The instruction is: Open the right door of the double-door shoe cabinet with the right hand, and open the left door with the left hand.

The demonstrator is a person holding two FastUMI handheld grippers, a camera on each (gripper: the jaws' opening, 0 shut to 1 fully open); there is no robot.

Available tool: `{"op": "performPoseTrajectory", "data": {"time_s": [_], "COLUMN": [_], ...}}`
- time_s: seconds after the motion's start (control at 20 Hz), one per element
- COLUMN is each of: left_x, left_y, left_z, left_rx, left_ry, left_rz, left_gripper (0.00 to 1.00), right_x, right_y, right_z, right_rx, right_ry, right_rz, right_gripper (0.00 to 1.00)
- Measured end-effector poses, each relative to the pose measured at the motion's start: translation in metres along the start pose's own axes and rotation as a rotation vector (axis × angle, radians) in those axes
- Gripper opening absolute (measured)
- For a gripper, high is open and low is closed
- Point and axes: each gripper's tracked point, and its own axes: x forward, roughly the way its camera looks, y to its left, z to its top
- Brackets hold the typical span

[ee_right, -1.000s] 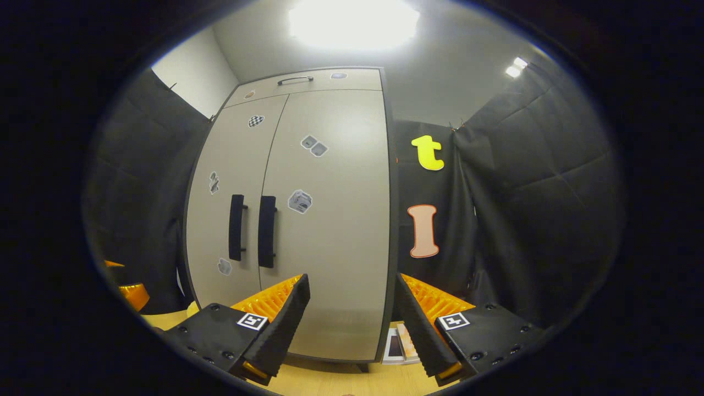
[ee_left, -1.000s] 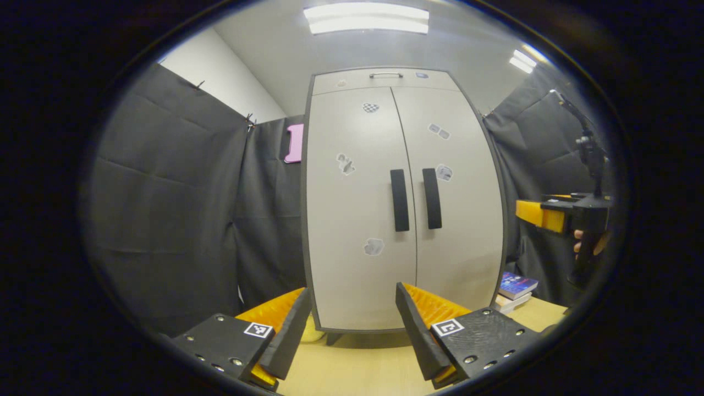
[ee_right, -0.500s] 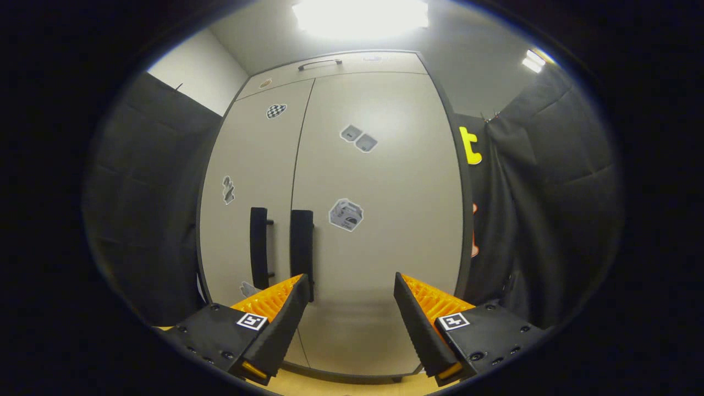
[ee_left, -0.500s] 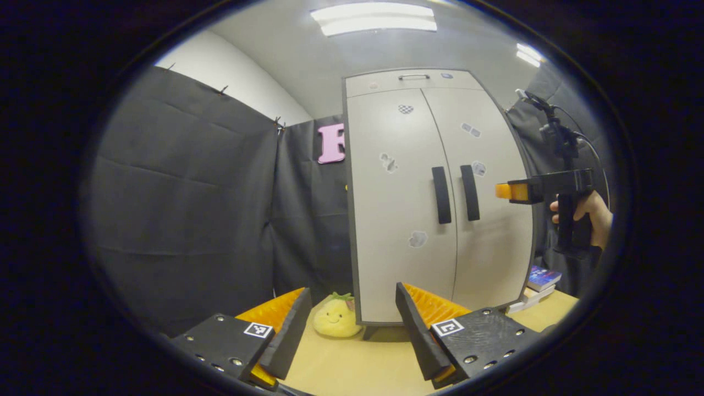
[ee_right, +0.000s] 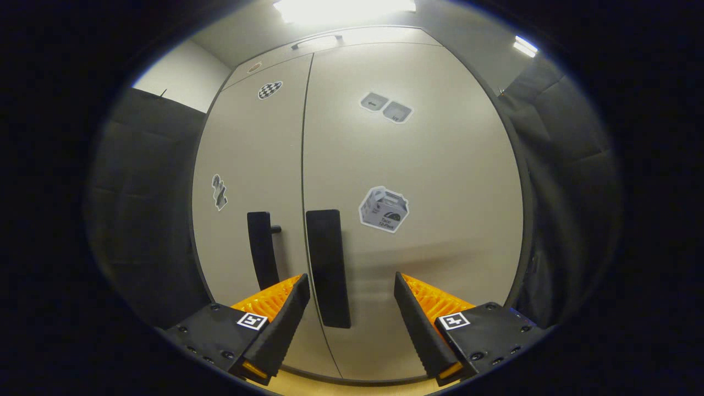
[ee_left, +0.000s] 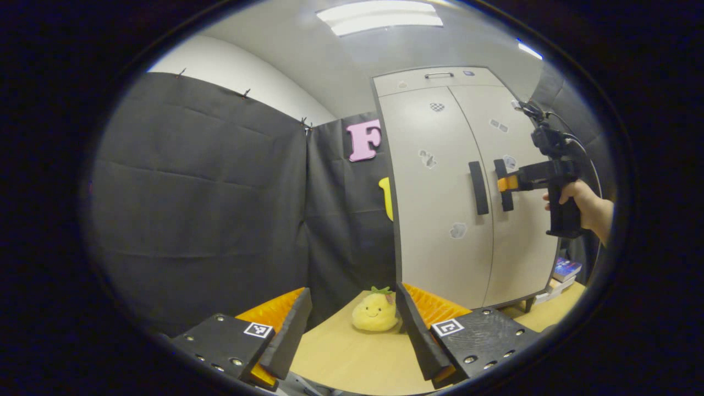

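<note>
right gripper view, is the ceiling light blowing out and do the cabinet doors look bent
In the right gripper view the ceiling light is blown out white, and the fisheye bulges the right door outward; a soft shadow band crosses it beside the right handle. In the left gripper view the ceiling light keeps its panel shape, and the shoe cabinet leans and curves toward the edge.

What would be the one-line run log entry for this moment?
stage: approach | right gripper: open, around right door handle, not closed | left gripper: open, away from cabinet | both doors: shut
</note>
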Motion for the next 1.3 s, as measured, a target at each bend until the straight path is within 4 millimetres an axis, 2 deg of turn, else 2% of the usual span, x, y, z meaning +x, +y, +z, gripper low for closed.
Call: {"op": "performPoseTrajectory", "data": {"time_s": [0.15,0.2,0.25,0.35,0.5,0.7,0.75,0.8,0.85,0.9,0.95,1.1,1.15,1.3], "left_x": [-0.001,-0.001,-0.002,-0.003,-0.007,-0.012,-0.013,-0.014,-0.014,-0.015,-0.016,-0.016,-0.016,-0.016], "left_y": [0.013,0.017,0.019,0.022,0.025,0.034,0.036,0.038,0.040,0.041,0.040,0.040,0.038,0.035], "left_z": [-0.002,-0.003,-0.007,-0.013,-0.013,-0.018,-0.020,-0.020,-0.022,-0.023,-0.024,-0.029,-0.026,-0.016], "left_rx": [0.001,-0.001,-0.002,-0.001,-0.013,-0.018,-0.022,-0.029,-0.036,-0.043,-0.050,-0.061,-0.068,-0.100], "left_ry": [0.003,0.006,0.014,0.027,0.023,0.027,0.028,0.029,0.030,0.031,0.035,0.044,0.039,0.011], "left_rz": [0.025,0.032,0.035,0.040,0.037,0.046,0.046,0.047,0.049,0.048,0.042,0.029,0.019,-0.005], "left_gripper": [0.89,0.89,0.89,0.89,0.89,0.89,0.89,0.89,0.89,0.89,0.89,0.89,0.89,0.89], "right_x": [0.012,0.016,0.018,0.024,0.025,0.025,0.031,0.022,0.026,0.025,0.024,0.022,0.020,0.009], "right_y": [0.007,0.010,0.012,0.021,0.029,0.029,0.013,0.016,0.017,0.018,0.017,0.018,0.018,0.019], "right_z": [0.004,0.005,0.002,-0.005,-0.011,-0.011,-0.013,-0.008,-0.011,-0.012,-0.012,-0.012,-0.012,-0.011], "right_rx": [0.008,0.010,0.011,0.012,0.005,0.038,0.036,0.064,0.051,0.025,-0.006,-0.010,-0.004,-0.017], "right_ry": [0.006,0.013,0.030,0.072,0.104,0.134,0.136,0.128,0.130,0.132,0.130,0.138,0.149,0.159], "right_rz": [-0.003,-0.007,-0.011,-0.001,0.005,-0.017,-0.086,-0.080,-0.082,-0.082,-0.075,-0.046,-0.039,-0.039], "right_gripper": [0.95,0.84,0.80,0.65,0.64,0.64,0.64,0.50,0.36,0.35,0.24,0.11,0.15,0.14]}}
